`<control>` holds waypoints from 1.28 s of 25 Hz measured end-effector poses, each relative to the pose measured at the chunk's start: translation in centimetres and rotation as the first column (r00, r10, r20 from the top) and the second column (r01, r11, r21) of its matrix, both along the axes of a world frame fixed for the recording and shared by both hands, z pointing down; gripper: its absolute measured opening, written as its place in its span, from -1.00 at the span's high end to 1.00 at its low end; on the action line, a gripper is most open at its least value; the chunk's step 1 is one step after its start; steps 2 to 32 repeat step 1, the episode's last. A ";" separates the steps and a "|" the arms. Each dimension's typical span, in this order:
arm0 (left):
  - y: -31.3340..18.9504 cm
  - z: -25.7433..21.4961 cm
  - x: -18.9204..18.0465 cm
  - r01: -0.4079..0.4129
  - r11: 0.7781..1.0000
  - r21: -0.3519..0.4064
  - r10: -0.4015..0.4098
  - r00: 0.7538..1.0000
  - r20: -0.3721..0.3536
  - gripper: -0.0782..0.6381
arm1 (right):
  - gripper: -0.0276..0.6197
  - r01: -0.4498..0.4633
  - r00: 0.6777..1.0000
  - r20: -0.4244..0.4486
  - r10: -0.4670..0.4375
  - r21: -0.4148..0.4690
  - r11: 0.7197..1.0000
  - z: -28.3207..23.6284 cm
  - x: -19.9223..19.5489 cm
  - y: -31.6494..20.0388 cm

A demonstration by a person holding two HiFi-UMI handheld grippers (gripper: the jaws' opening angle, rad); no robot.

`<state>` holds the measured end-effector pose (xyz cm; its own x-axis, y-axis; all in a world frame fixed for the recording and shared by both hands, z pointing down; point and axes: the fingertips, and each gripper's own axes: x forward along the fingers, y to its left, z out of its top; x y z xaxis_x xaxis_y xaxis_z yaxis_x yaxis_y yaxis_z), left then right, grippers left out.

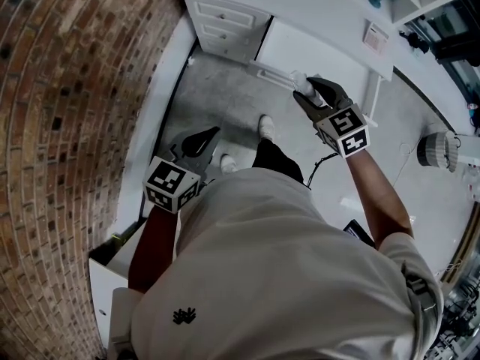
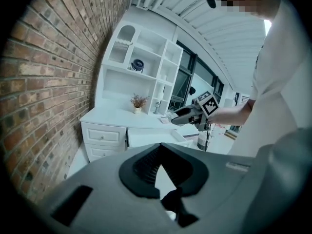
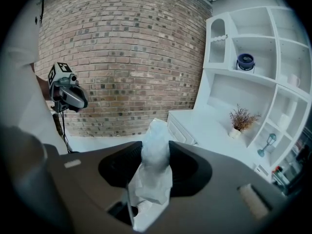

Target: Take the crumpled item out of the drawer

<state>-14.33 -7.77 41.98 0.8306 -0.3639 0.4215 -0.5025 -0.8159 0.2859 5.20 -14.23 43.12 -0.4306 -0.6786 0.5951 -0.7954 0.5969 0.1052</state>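
Head view. Two grippers, one marker cube on each. The left gripper [image 1: 202, 139] is near the brick wall [image 1: 67, 126]. The right gripper [image 1: 306, 90] is further out, towards the white worktop [image 1: 322, 13]. One crumpled item [image 1: 301, 85], pale and wadded, sits at the right jaws' tips and shows over the near edge of the one open drawer [image 1: 300, 47]. Left of that drawer is a pedestal [image 1: 225, 25] with three stacked drawer fronts. Grey floor [image 1: 225, 96], with two white shoes [image 1: 266, 126] on it, one nearer than the other.

Left gripper view. The jaws meet at their tips with nothing between them. Beyond them the drawer stands pulled out of the worktop. One tall white shelf unit [image 2: 146, 62] rises at the far end, with one small potted dry plant [image 2: 139, 101] at its foot. Brick runs along the left, and windows are far right.

Right gripper view. The jaws stand partway in and are clamped on the crumpled item. The wad fills the gap between the pads. Its top pokes past the tips and its loose tail hangs back towards the camera. One dark blue round object [image 3: 245, 61] is on an upper shelf.
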 end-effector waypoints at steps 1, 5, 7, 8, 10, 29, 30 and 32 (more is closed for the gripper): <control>-0.3 -0.1 0.5 -0.001 1.000 0.001 0.001 1.000 0.000 0.77 | 0.34 0.001 1.000 -0.001 -0.001 0.000 1.000 0.0 0.4 -0.4; -0.3 -0.1 0.5 -0.001 1.000 0.001 0.001 1.000 0.000 0.77 | 0.34 0.001 1.000 -0.001 -0.001 0.000 1.000 0.0 0.4 -0.4; -0.3 -0.1 0.5 -0.001 1.000 0.001 0.001 1.000 0.000 0.77 | 0.34 0.001 1.000 -0.001 -0.001 0.000 1.000 0.0 0.4 -0.4; -0.3 -0.1 0.5 -0.001 1.000 0.001 0.001 1.000 0.000 0.77 | 0.34 0.001 1.000 -0.001 -0.001 0.000 1.000 0.0 0.4 -0.4; -0.3 -0.1 0.5 -0.001 1.000 0.001 0.001 1.000 0.000 0.77 | 0.34 0.001 1.000 -0.001 -0.001 0.000 1.000 0.0 0.4 -0.4; -0.3 -0.1 0.5 -0.001 1.000 0.001 0.001 1.000 0.000 0.77 | 0.34 0.001 1.000 -0.001 -0.001 0.000 1.000 0.0 0.4 -0.4; -0.3 -0.1 0.5 -0.001 1.000 0.001 0.001 1.000 0.000 0.77 | 0.34 0.001 1.000 -0.001 -0.001 0.000 1.000 0.0 0.4 -0.4; -0.3 -0.1 0.5 -0.001 1.000 0.001 0.001 1.000 0.000 0.77 | 0.34 0.001 1.000 -0.001 -0.001 0.000 1.000 0.0 0.4 -0.4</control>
